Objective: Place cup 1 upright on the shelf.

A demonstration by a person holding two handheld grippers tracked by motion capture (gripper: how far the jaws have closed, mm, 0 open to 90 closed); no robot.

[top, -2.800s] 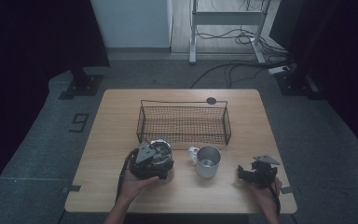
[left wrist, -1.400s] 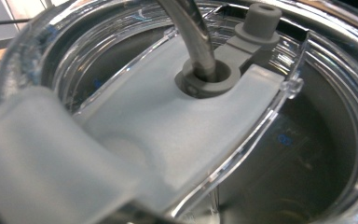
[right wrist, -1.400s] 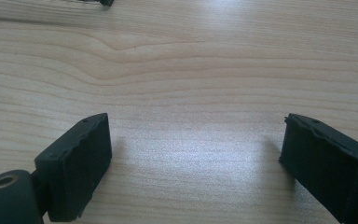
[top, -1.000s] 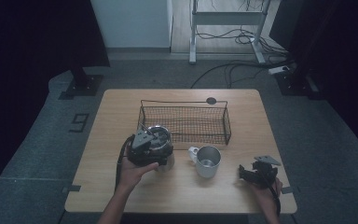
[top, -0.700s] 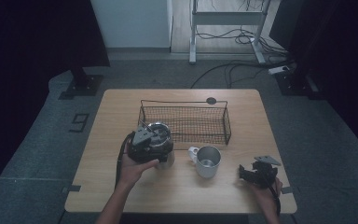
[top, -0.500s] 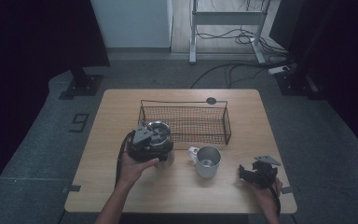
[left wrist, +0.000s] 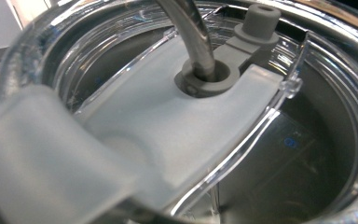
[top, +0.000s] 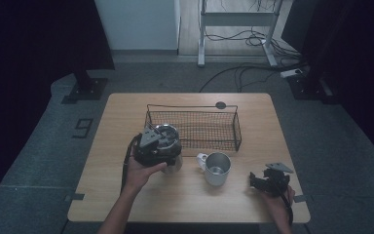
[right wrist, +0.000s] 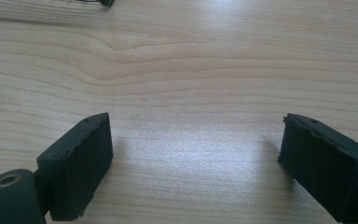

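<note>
A steel tumbler (top: 168,138) with a clear lid (left wrist: 177,121) and a bent metal straw (left wrist: 191,37) is held at the near left corner of the wire basket (top: 190,107). My left gripper (top: 157,148) is shut on the tumbler from the near side, and its camera looks down onto the lid from very close. A steel mug (top: 217,168) stands on the table to the right of the tumbler. My right gripper (right wrist: 193,163) rests low over bare wood near the front right (top: 259,181); its jaws have just been closing, with nothing between the pads (right wrist: 77,163).
The black wire basket stands across the middle of the wooden table (top: 126,204), with a small dark disc (top: 220,105) behind it. Cables and a metal frame lie on the floor beyond the far edge.
Since the earliest frame the left gripper has carried the tumbler away from the front edge toward the basket; over the last second it has barely shifted. The right hand has stayed put.
</note>
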